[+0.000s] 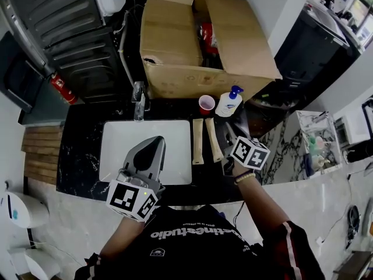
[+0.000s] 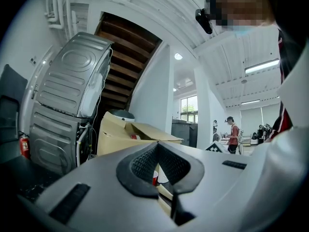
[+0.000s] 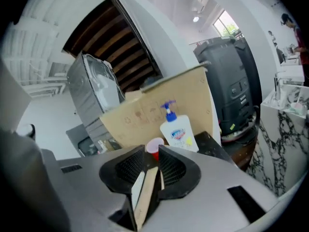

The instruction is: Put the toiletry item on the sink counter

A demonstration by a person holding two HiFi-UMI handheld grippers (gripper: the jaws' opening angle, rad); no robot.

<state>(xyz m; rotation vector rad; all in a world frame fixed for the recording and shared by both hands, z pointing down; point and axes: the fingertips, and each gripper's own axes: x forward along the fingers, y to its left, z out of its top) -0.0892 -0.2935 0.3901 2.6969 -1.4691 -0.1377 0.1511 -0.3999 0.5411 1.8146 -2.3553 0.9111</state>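
Toiletry box (image 3: 145, 192), long and tan, runs lengthwise between the pads of my right gripper (image 3: 151, 153), which looks clenched on it. From my head view the box hangs over the dark sink counter (image 1: 81, 150), just right of the sink (image 1: 116, 134). How high it sits above the stone I can't tell from above.

I'd call this the set-down step: the box is in my grip and not yet laid flat. Next I need to bring it down level onto the bare strip of counter, then let the pads go without dragging it sideways.

Room is tight. A second tan box (image 1: 198, 142) lies just beside it on the sink side, nearly parallel. A red cup (image 1: 206, 104) stands just past the far end, with a soap pump bottle (image 1: 228, 104) next to it. Pushing forward risks tipping the cup.

My left gripper (image 2: 157, 146) is closed on nothing and hovers over the basin, out of the way. The tap (image 1: 139, 101) and the open cardboard carton (image 1: 198, 45) stand behind.
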